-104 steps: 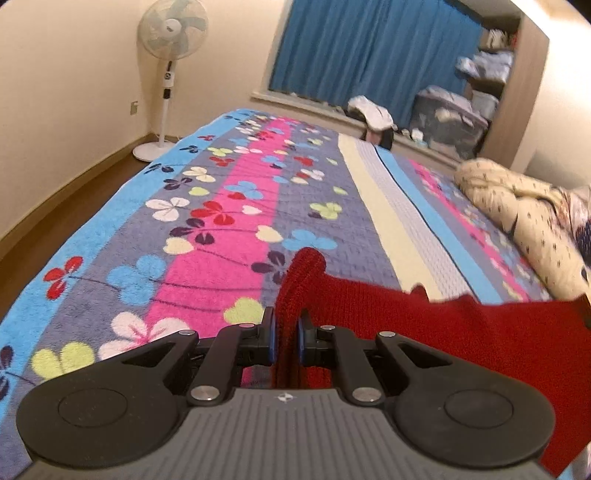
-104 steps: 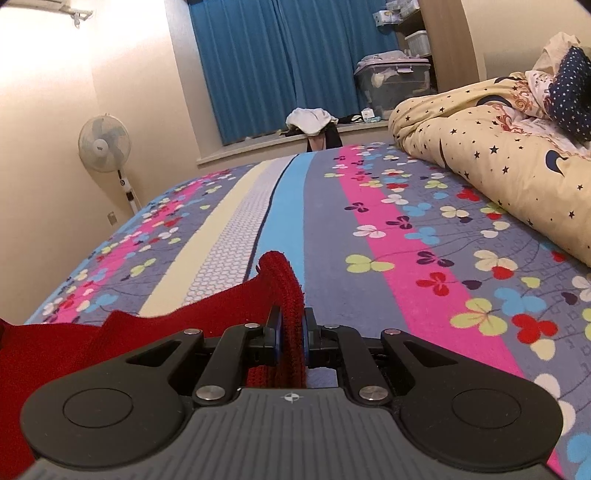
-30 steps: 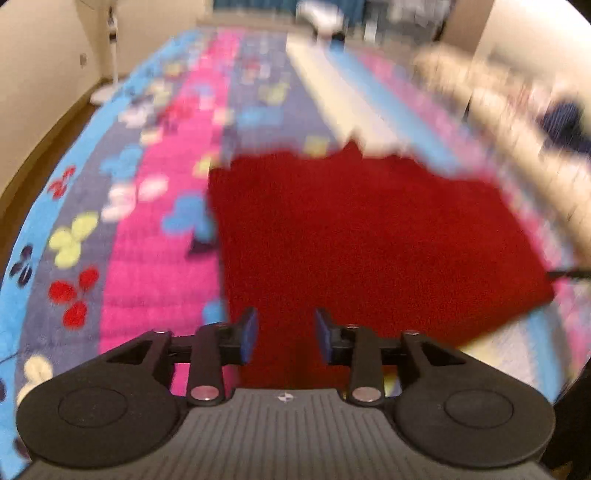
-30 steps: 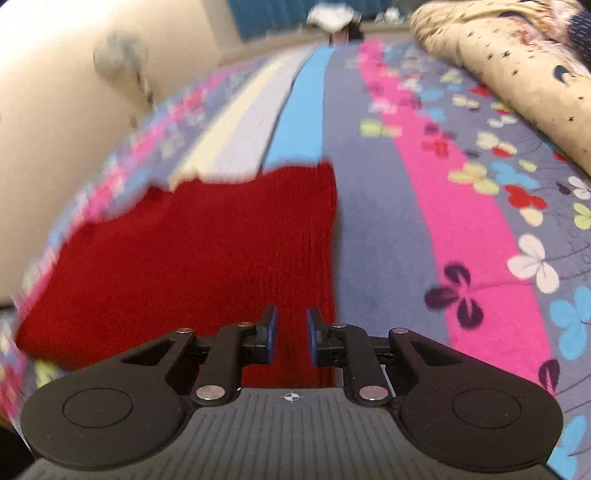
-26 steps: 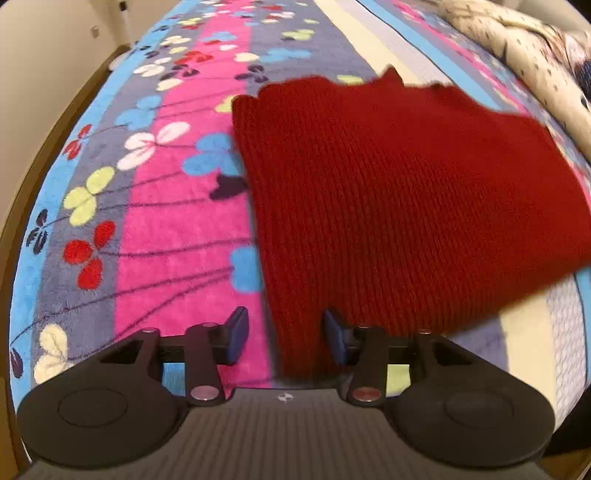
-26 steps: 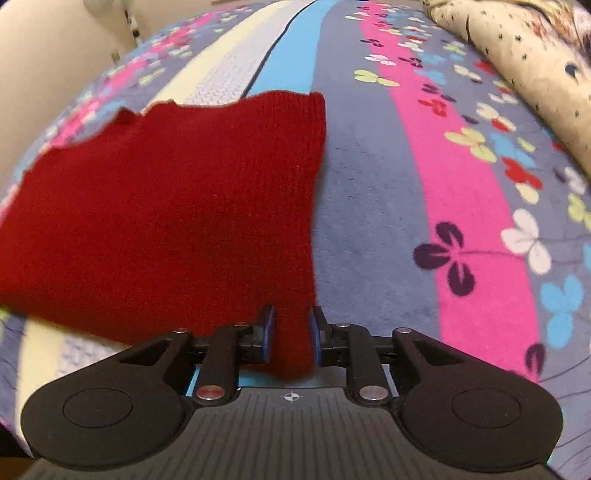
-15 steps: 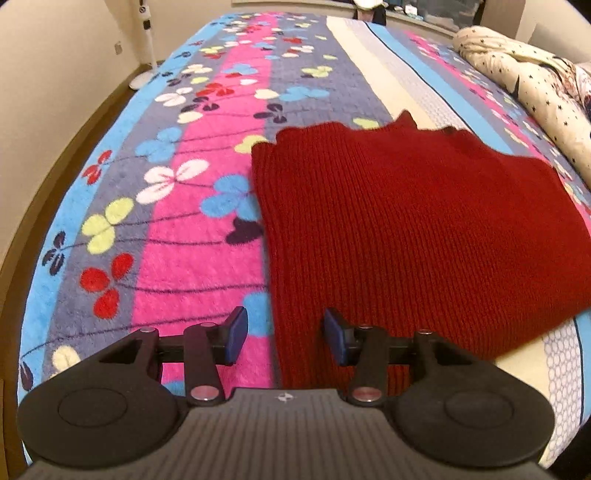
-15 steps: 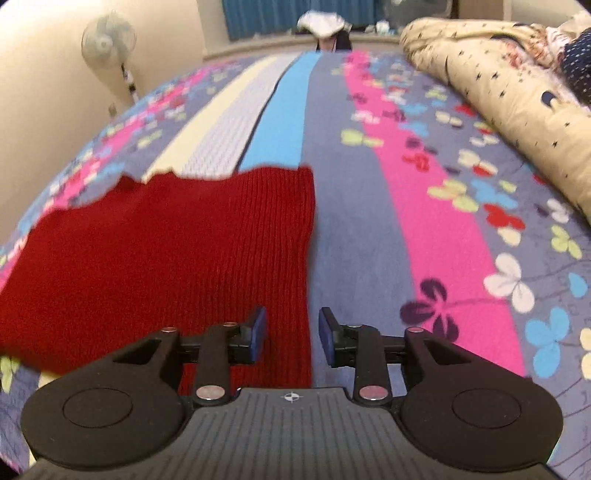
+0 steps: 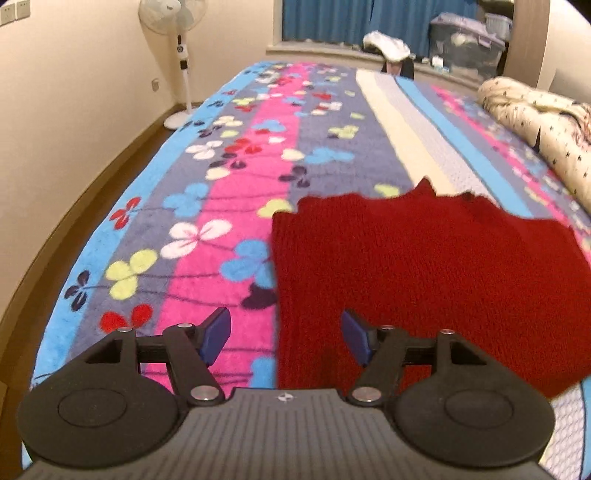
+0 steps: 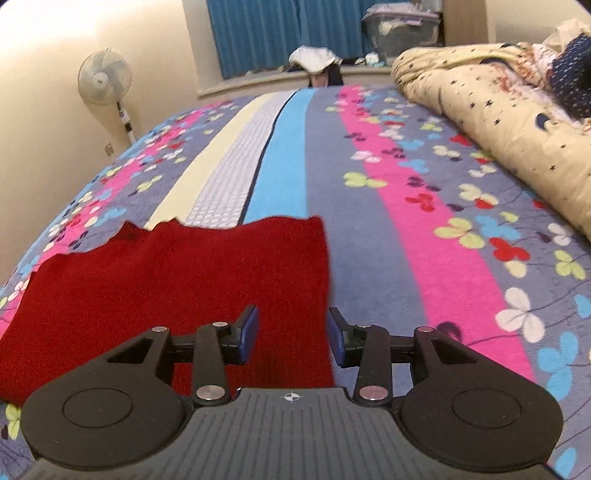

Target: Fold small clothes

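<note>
A red knitted garment (image 9: 436, 266) lies flat on the flowered bedspread (image 9: 229, 192). My left gripper (image 9: 285, 338) is open and empty, above the garment's near left edge. In the right wrist view the same red garment (image 10: 177, 273) lies spread out, and my right gripper (image 10: 292, 334) is open and empty above its near right edge. Neither gripper holds the cloth.
A rolled cream quilt (image 10: 502, 122) lies along the bed's right side. A standing fan (image 9: 173, 22) is by the left wall, beyond the bed's left edge. Blue curtains, a window sill with a white cloth heap (image 10: 314, 59) and storage boxes are at the far end.
Both grippers let go of the red garment, which now lies flat on the bed. Both have opened wider and lifted back from its near edge.
</note>
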{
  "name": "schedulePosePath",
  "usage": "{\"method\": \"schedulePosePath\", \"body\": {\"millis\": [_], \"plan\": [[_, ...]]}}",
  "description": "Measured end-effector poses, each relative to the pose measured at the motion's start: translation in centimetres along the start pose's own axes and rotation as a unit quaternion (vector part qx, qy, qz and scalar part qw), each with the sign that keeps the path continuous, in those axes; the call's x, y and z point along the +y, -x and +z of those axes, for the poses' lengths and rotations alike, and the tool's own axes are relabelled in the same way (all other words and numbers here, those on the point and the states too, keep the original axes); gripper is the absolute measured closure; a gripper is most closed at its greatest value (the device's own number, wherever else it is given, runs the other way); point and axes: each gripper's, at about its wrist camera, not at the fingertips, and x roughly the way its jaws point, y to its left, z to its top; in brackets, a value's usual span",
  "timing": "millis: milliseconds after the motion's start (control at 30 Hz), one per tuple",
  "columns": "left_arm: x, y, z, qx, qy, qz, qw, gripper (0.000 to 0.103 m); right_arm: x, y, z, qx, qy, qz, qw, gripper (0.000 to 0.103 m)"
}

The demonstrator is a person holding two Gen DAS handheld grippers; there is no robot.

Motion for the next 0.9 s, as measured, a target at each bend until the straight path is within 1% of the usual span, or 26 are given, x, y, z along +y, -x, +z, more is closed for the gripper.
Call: {"method": "schedulePosePath", "body": {"millis": [67, 133, 200, 233, 267, 300, 367, 433, 533, 567, 700, 900], "plan": [[-0.5, 0.4, 0.3, -0.021, -0.003, 0.002, 0.9998, 0.032, 0.8, -0.5, 0.0, 0.009, 0.018, 0.002, 1.000, 0.061], [-1.0, 0.8, 0.5, -0.038, -0.007, -0.020, 0.9991, 0.032, 1.5, -0.9, -0.1, 0.019, 0.034, 0.001, 0.999, 0.061], [-1.8, 0.9, 0.7, -0.038, -0.019, -0.040, 0.9983, 0.032, 2.1, -1.4, -0.3, 0.031, 0.045, -0.001, 0.999, 0.061], [-2.2, 0.9, 0.7, -0.037, -0.029, -0.045, 0.9979, 0.035, 2.3, -1.7, -0.3, 0.037, 0.050, -0.001, 0.998, 0.061], [-2.6, 0.8, 0.6, -0.034, -0.040, -0.051, 0.9973, 0.040, 2.5, -1.9, -0.4, 0.043, 0.053, -0.001, 0.998, 0.061], [-3.0, 0.7, 0.5, -0.032, -0.048, -0.058, 0.9967, 0.044, 2.6, -2.2, -0.5, 0.052, 0.057, -0.003, 0.997, 0.061], [-3.6, 0.1, 0.3, -0.024, -0.061, -0.068, 0.9955, 0.058, 2.7, -3.2, -1.1, 0.085, 0.068, -0.017, 0.994, 0.061], [-4.3, -0.9, 0.1, -0.007, -0.080, -0.060, 0.9949, 0.064, 2.8, -3.9, -1.5, 0.107, 0.075, -0.028, 0.991, 0.061], [-4.8, -3.3, -0.7, 0.048, -0.101, -0.024, 0.9934, 0.065, 2.9, -3.9, -1.6, 0.106, 0.075, -0.027, 0.991, 0.061], [-4.8, -3.8, -0.7, 0.057, -0.100, -0.021, 0.9931, 0.065, 2.9, -3.9, -1.6, 0.105, 0.075, -0.026, 0.991, 0.061], [-4.5, -3.9, -0.6, 0.056, -0.091, -0.023, 0.9941, 0.065, 2.5, -3.6, -1.5, 0.100, 0.071, -0.022, 0.992, 0.061], [-4.4, -3.8, -0.4, 0.053, -0.084, -0.024, 0.9948, 0.064, 1.9, -2.7, -0.8, 0.068, 0.052, -0.019, 0.996, 0.061]]}}
